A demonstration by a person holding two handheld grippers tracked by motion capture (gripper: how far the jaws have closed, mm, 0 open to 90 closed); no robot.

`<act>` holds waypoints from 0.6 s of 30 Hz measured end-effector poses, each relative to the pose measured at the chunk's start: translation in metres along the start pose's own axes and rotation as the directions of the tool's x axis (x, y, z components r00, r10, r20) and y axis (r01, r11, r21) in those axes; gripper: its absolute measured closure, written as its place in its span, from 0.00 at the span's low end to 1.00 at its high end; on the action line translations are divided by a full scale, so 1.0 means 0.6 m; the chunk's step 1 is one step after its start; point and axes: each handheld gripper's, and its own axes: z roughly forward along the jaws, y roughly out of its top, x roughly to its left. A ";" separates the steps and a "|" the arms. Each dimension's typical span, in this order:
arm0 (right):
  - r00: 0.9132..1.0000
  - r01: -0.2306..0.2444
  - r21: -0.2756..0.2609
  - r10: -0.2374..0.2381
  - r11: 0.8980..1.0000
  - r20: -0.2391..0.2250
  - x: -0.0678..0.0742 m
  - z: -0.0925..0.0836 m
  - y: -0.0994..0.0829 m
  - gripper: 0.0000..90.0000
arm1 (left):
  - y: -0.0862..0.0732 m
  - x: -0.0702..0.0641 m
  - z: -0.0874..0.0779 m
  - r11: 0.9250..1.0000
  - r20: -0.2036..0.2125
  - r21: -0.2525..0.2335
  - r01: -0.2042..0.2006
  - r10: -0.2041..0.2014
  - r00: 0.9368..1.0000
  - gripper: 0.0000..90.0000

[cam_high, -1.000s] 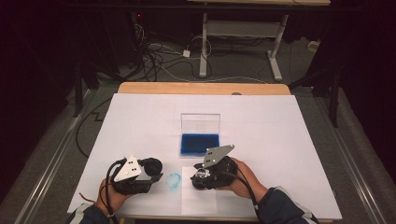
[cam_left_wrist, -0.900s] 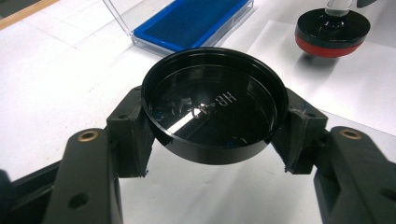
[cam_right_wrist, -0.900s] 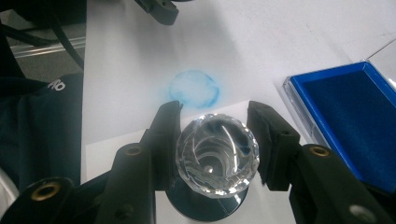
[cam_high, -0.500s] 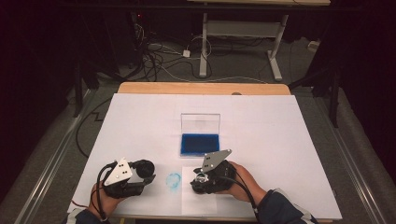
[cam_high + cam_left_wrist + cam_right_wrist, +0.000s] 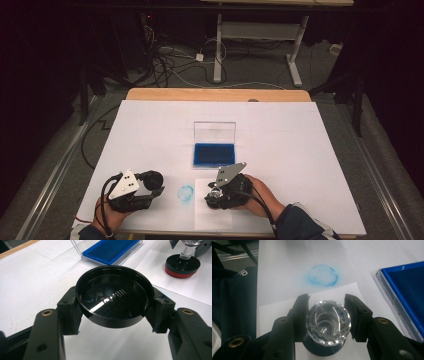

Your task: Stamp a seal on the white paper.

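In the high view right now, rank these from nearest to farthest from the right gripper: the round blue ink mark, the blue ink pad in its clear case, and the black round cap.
From the right gripper:
1. Round blue ink mark, just to its left on the white sheet.
2. Blue ink pad in its clear case, behind it toward the table's middle.
3. Black round cap, far left, clamped in the left gripper.

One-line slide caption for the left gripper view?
Left hand-held gripper clamps a black round cap; beyond it, the blue ink pad and crystal-handled stamp on white paper.
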 end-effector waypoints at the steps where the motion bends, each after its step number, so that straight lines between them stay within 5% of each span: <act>1: 1.000 0.001 0.002 -0.001 1.000 0.002 0.001 0.000 -0.001 0.62 | 0.000 0.000 0.000 1.000 0.000 0.003 -0.002 0.002 1.000 0.41; 18: 1.000 0.005 0.010 -0.005 1.000 0.015 0.006 -0.001 -0.002 0.62 | 0.002 -0.003 0.002 1.000 0.000 0.011 -0.020 0.020 1.000 0.40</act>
